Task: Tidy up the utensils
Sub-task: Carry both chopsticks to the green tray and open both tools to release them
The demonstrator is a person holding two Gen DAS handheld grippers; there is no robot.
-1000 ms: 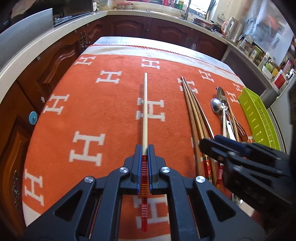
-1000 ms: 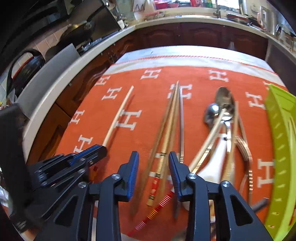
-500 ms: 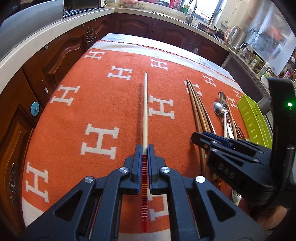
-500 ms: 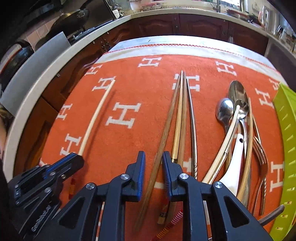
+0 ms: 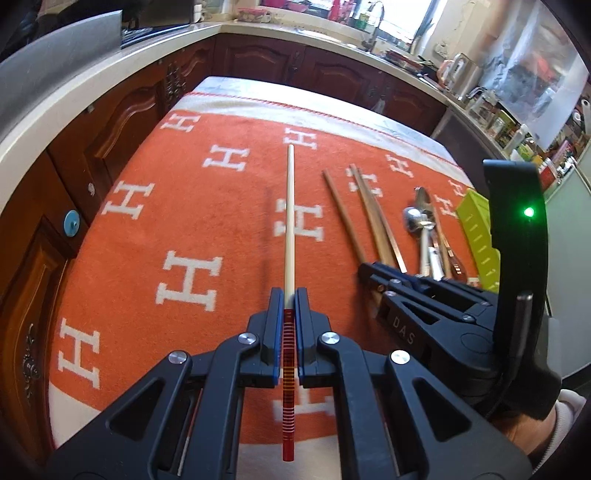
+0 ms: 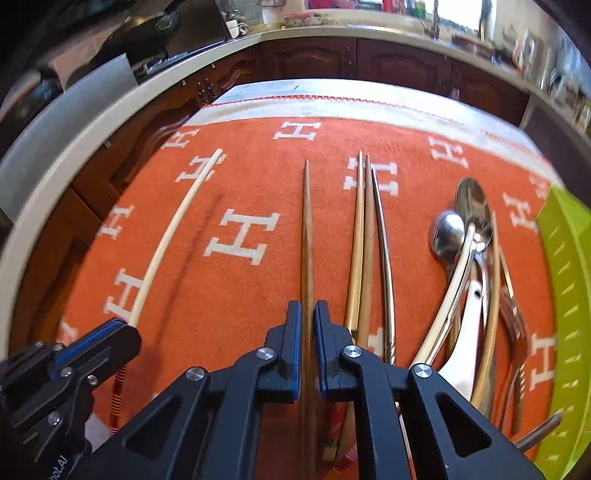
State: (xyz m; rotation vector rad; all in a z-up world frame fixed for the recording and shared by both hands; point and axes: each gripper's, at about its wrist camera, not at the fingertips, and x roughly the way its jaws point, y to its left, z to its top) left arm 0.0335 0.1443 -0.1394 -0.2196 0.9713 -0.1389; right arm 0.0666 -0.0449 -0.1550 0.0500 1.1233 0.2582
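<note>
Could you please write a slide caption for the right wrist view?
Right gripper shut on a brown chopstick over the orange cloth.

Cloth: orange blanket [image 5: 207,206] with white H motifs and a pale far border, spread over the table.
Cabinets: dark carved wooden doors [image 5: 122,118] below a pale countertop [image 6: 110,122].
Faucet: [image 5: 373,14] at the far counter, beneath a bright window.

Blanket [image 6: 236,295] over the table, pale chopstick [image 6: 173,236] at left, single wooden chopstick [image 6: 307,236] right of it, three chopsticks [image 6: 365,236] lying together further right, spoons and forks [image 6: 472,266] heaped beyond, tray [image 6: 565,258] at far right edge.
</note>
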